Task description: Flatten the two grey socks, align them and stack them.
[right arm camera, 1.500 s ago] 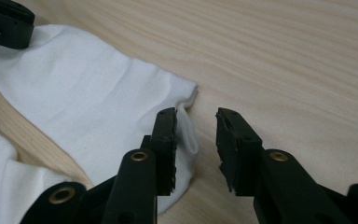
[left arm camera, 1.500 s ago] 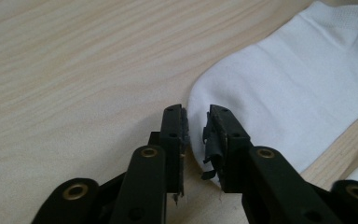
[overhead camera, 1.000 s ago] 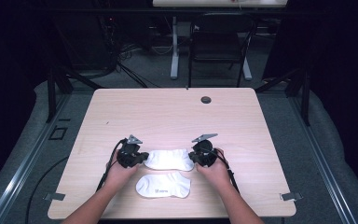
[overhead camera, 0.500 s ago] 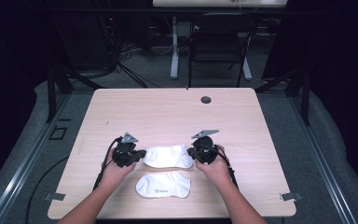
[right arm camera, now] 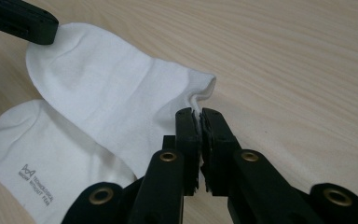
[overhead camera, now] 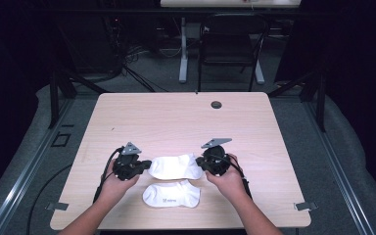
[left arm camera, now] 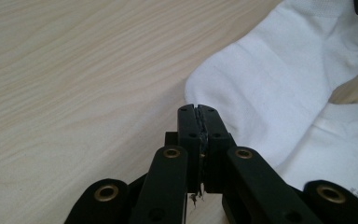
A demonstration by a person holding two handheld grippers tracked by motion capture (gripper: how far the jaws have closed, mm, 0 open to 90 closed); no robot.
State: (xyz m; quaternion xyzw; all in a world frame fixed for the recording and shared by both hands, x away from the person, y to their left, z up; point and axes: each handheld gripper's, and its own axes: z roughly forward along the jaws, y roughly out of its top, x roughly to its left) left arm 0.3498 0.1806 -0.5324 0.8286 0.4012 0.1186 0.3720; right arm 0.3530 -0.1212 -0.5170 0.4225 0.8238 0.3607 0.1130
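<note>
Left tool (overhead camera: 145,164) and right tool (overhead camera: 199,163): each is clamped shut on one end of the upper sock (overhead camera: 175,166), the jaws pressed together on a pinch of white fabric, as the left gripper view (left arm camera: 199,122) and right gripper view (right arm camera: 196,122) both show. Compared with a second ago, both tools have come up a little and drawn slightly toward the person, carrying the upper sock with them; it now hangs stretched between them, judged to be lifted clear for placing. Its long axis runs left to right across the table (overhead camera: 176,117), with the toe seemingly toward the left tool. Just nearer the person than the upper sock lies the lower sock (overhead camera: 171,194), flat, parallel, its printed mark facing up.
</note>
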